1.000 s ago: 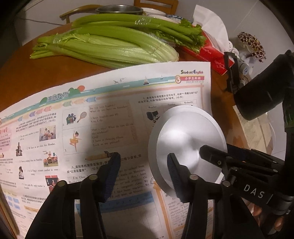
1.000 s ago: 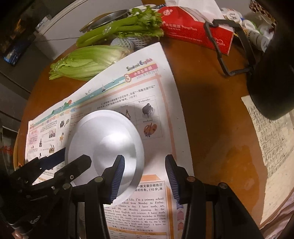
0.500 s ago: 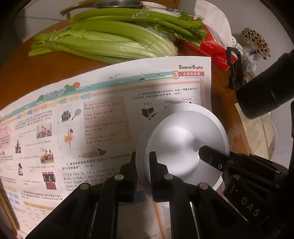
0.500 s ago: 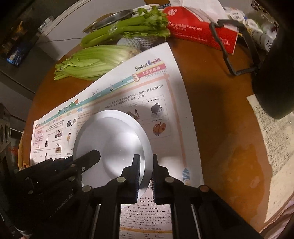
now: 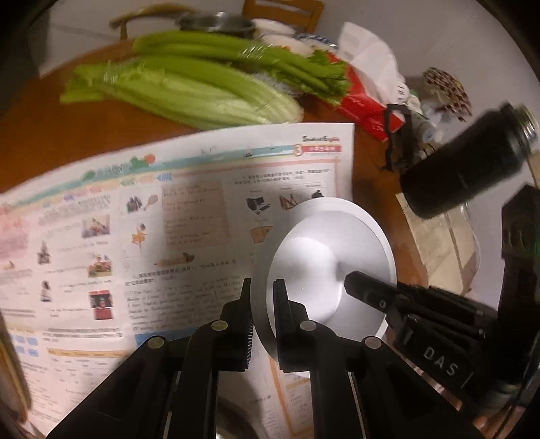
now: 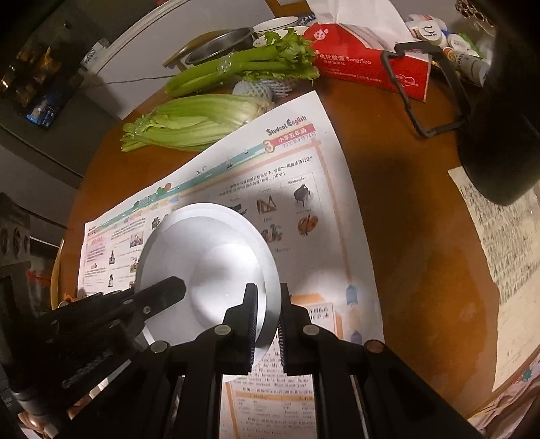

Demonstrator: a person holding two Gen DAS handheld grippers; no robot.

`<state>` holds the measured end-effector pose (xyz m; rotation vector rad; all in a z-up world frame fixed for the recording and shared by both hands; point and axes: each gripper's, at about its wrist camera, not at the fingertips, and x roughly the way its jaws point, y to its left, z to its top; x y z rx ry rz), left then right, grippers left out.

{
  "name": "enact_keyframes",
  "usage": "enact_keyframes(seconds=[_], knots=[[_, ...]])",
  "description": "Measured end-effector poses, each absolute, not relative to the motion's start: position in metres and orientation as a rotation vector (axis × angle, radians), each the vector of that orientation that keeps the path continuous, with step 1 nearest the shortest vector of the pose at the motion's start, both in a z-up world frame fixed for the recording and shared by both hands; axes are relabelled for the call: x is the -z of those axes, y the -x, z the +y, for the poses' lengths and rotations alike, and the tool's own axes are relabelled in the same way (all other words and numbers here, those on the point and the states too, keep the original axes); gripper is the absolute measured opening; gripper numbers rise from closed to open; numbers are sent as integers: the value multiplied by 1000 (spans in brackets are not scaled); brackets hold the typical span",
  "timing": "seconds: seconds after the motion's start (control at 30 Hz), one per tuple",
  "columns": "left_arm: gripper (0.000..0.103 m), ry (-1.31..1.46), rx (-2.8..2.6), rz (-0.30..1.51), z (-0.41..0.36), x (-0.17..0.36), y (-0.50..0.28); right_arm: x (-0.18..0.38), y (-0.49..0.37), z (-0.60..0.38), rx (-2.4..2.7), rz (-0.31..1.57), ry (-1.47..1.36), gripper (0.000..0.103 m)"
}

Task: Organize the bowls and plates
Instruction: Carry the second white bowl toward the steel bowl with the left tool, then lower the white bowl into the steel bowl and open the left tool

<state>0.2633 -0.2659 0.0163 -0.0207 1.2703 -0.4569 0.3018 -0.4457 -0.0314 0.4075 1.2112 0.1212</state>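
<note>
round wooden table (image 6: 422, 236), wooden chair (image 5: 280, 13), dim room

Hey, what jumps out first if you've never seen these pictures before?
The white plate over the printed worksheet, pinched at opposite rims by the left claw and the right claw. Behind it, green celery and a red tissue box lie on the brown table.

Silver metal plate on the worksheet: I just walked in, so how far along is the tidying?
Early. Nothing looks stacked yet. In hand: the round silver metal plate is pinched at opposite rims by the left gripper and right gripper, above the printed English worksheet. Left: setting it down, plus the steel bowl and white bowls behind the celery.
</note>
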Motion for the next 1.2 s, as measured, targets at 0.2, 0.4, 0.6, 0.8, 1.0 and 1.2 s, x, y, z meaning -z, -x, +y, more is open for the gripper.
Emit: enact_keyframes(seconds=[0.2, 0.4, 0.6, 0.8, 1.0, 1.2], knots=[[11, -79, 451, 1201, -264, -41, -236, 14, -285, -438, -132, 1179, -384, 11], [12, -72, 436, 1177, -247, -55, -224, -13, -267, -422, -168, 1126, -343, 11], [11, -42, 435, 1151, -222, -70, -208, -27, -256, -404, -196, 1105, -311, 11], [11, -15, 406, 1142, -191, -76, -188, -37, -239, -375, -231, 1098, -270, 11], [11, 15, 419, 1150, -160, -72, -168, -31, -228, -348, -262, 1131, -265, 12], [11, 21, 388, 1222, -138, -44, -167, -12, -218, -325, -305, 1182, -273, 13]])
